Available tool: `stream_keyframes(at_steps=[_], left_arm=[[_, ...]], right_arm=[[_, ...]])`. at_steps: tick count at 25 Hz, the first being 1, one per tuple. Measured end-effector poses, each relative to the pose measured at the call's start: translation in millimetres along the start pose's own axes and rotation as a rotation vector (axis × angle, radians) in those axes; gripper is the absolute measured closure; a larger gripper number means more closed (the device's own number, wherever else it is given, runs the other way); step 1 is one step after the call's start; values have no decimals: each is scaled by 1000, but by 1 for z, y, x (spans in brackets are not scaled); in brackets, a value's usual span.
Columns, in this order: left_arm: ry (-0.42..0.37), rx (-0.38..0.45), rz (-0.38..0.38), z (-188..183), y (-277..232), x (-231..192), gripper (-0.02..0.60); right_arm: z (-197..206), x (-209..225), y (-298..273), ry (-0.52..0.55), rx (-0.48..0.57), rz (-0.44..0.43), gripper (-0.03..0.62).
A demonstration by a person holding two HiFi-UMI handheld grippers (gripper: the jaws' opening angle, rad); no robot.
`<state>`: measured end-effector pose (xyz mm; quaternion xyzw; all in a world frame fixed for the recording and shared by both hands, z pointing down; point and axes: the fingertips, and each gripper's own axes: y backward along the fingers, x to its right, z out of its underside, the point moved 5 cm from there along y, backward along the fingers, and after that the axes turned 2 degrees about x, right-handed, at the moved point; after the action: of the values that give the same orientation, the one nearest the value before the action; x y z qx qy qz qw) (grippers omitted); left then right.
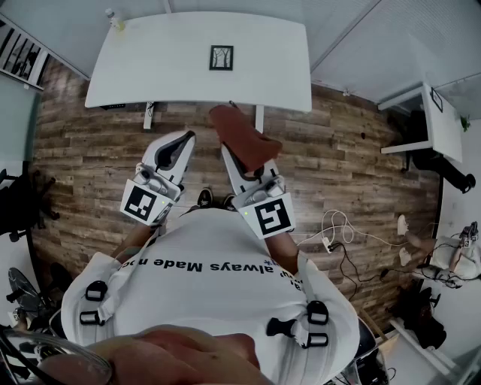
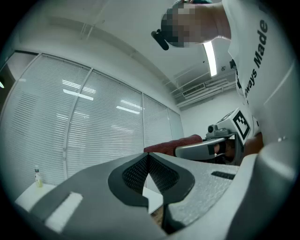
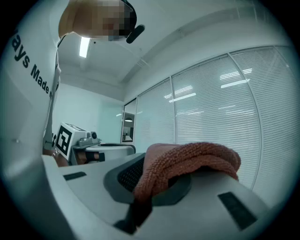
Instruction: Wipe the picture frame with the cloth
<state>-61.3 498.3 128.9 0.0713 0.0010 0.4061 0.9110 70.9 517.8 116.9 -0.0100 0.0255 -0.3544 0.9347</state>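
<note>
The cloth, pinched in the right gripper, drapes over and hides its jaw tips; the left gripper is pressed together, empty. The frame, its picture too small to read, lies on a white table over plank floor.

White table with picture frame, bottle

Your cloth is rust-red with a looped terry weave, the picture frame black around a pale print with dark lines, the table white, the floor brown wood-grain planks, and your left gripper and right gripper pale grey with black-and-white square markers.
</note>
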Motion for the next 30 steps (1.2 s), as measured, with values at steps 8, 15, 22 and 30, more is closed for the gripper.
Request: stream_keyframes(at_steps=[8, 15, 22, 30], left_arm=[[1, -6, 2, 2, 2, 1, 580], [-1, -4, -6, 2, 7, 6, 580], [9, 5, 13, 3, 22, -10, 580], [28, 11, 49, 9, 43, -42, 580]], right_arm=[[2, -2, -2, -8, 7, -13, 576], [1, -9, 2, -10, 23, -21, 575], [2, -27, -15, 11, 15, 2, 574], [4, -52, -43, 45, -5, 52, 574]])
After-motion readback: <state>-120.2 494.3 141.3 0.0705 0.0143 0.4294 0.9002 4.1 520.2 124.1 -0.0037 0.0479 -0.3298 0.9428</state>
